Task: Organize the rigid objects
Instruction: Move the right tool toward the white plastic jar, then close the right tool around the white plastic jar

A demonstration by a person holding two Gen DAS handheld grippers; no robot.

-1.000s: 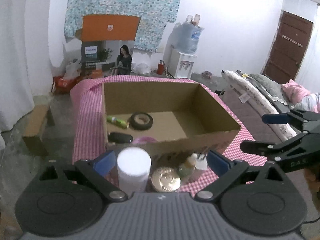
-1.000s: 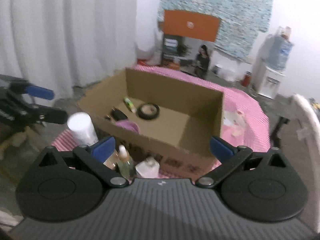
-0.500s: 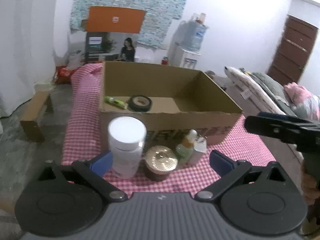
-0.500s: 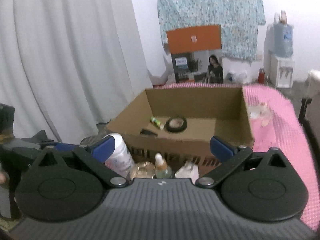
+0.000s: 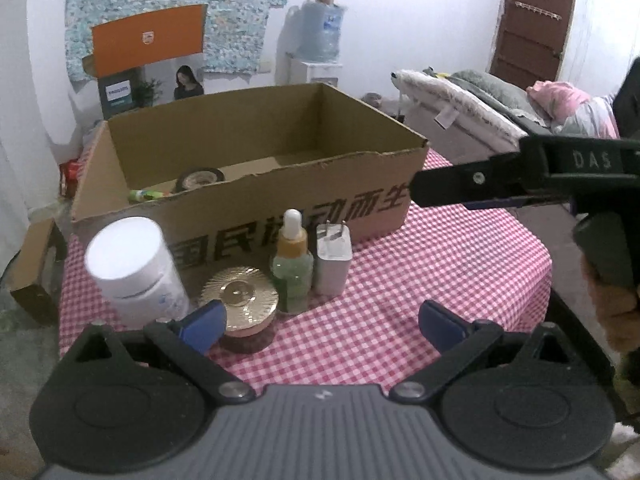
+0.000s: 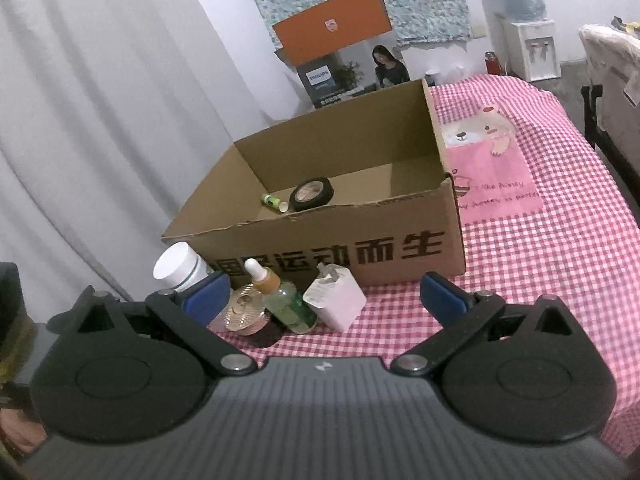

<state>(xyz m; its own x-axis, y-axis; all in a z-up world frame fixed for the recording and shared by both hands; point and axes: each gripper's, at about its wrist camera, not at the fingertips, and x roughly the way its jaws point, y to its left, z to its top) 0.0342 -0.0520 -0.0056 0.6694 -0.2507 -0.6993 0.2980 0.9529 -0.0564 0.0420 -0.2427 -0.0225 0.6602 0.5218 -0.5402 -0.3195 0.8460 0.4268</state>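
A white pill bottle (image 5: 134, 266), a gold-lidded jar (image 5: 242, 300), a green dropper bottle (image 5: 292, 268) and a white charger plug (image 5: 331, 258) stand on the checked cloth in front of a cardboard box (image 5: 280, 216). A black tape roll (image 5: 200, 178) and a green tube (image 5: 146, 195) lie inside the box. My left gripper (image 5: 320, 324) is open and empty, just in front of the jar. My right gripper (image 6: 324, 300) is open and empty, close above the dropper bottle (image 6: 280, 300) and plug (image 6: 336, 298); it shows from the side in the left wrist view (image 5: 520, 180).
The table carries a pink checked cloth (image 6: 560, 240) with a bear print. A white curtain (image 6: 100, 120) hangs at the left. A bed (image 5: 480, 104), a water dispenser (image 5: 320, 40) and a brown door (image 5: 532, 20) stand behind.
Both grippers have dropped lower and moved closer to the row of objects in front of the box. The right gripper has swung in over the table from the right.
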